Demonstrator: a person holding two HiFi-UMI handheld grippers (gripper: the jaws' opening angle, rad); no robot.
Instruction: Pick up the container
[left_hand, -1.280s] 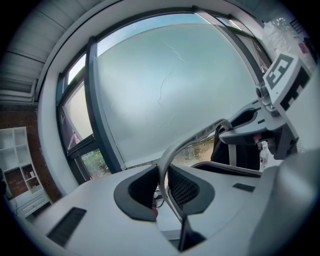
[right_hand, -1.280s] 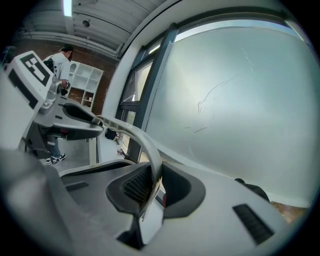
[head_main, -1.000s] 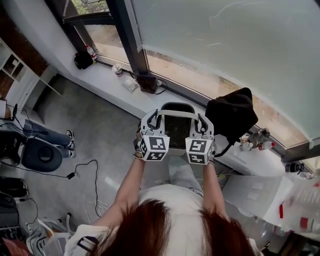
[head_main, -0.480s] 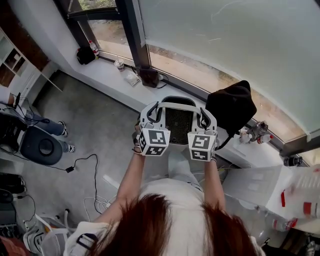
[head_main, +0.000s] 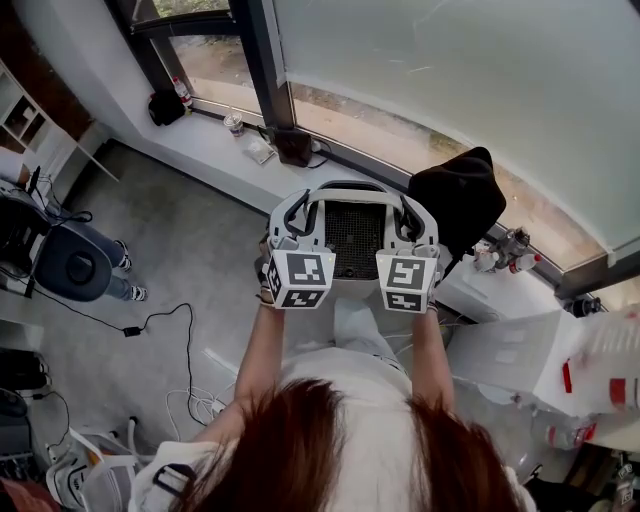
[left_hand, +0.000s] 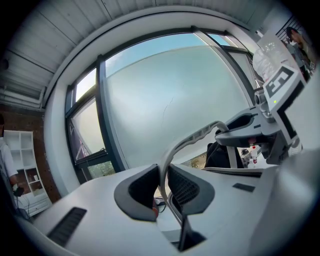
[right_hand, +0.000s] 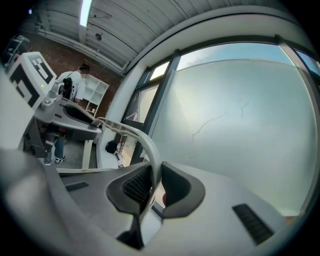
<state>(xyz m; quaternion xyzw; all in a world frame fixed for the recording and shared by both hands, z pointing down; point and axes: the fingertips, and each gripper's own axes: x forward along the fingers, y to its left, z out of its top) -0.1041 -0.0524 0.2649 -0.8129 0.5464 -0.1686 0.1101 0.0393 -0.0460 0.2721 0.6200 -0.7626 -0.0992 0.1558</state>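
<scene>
A person, seen from above, stands near a large window and holds a white container (head_main: 355, 238) with a dark mesh base out in front of the body. The container is raised above the grey floor (head_main: 180, 250), and a tool holds it on each side.

On the left, the left tool (head_main: 292, 222) grips the container's left edge. The left gripper view shows its two dark pads (left_hand: 137, 192) set narrowly apart and pressed on the thin white rim. The rim rises between the pads and curves away toward the other tool.

The container hangs in the middle, between the two tools, with its mesh base facing up toward the head camera.

On the right, the right tool (head_main: 408, 222) grips the container's right edge in the same way. The right gripper view shows its dark pads (right_hand: 177, 190) narrowly set and clamped on the white rim, which arcs off to the left.

Further right, beside the container, a black bag (head_main: 462, 205) sits on the window ledge (head_main: 215, 150). A dark cable (head_main: 160, 322) trails across the floor at lower left.
</scene>
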